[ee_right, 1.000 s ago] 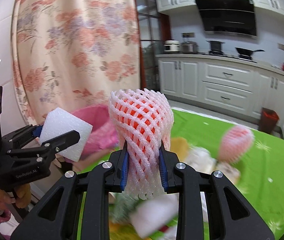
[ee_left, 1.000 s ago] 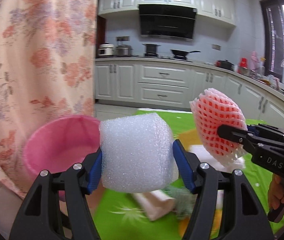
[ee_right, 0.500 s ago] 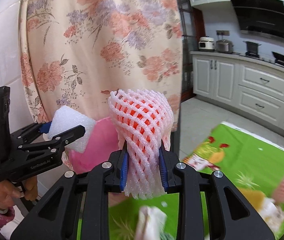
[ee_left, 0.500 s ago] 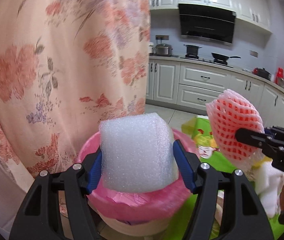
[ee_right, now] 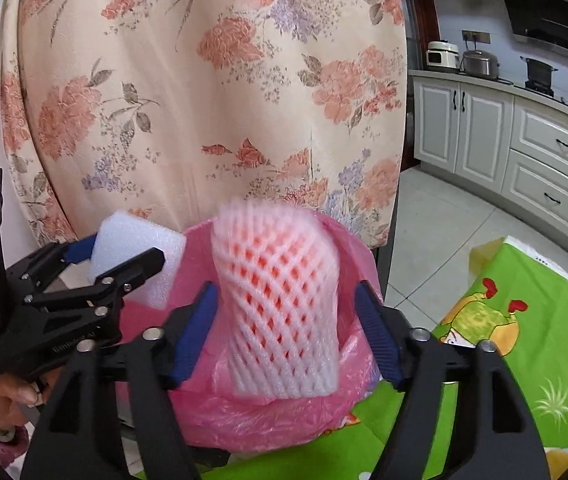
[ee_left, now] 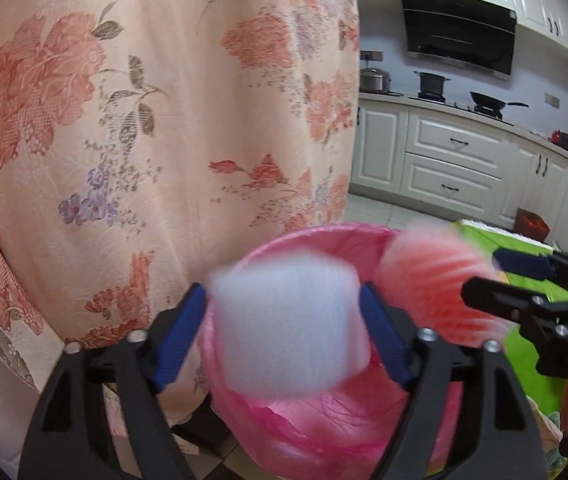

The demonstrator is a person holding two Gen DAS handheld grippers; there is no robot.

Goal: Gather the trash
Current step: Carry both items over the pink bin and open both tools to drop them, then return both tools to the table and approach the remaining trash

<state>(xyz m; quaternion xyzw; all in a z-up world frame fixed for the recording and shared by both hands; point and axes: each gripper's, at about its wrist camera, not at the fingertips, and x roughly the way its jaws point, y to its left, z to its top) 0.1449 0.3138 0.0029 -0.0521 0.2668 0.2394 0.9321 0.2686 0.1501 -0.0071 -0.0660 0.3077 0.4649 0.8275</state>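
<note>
Both jaws have just opened wide: the foam block between the left gripper pads and the net sleeve in the right gripper hang loose over the pink-lined bin. Light foam may drift past the rim onto the floor or green bench. The curtain hangs just behind.

Bright, even daylight; fisheye bending and dark vignette at corners; white foam block and netted sleeve motion-blurred.

White foam block and pink-white foam net between blue-padded tongs; pink bin liner below, peach floral curtain behind.
</note>
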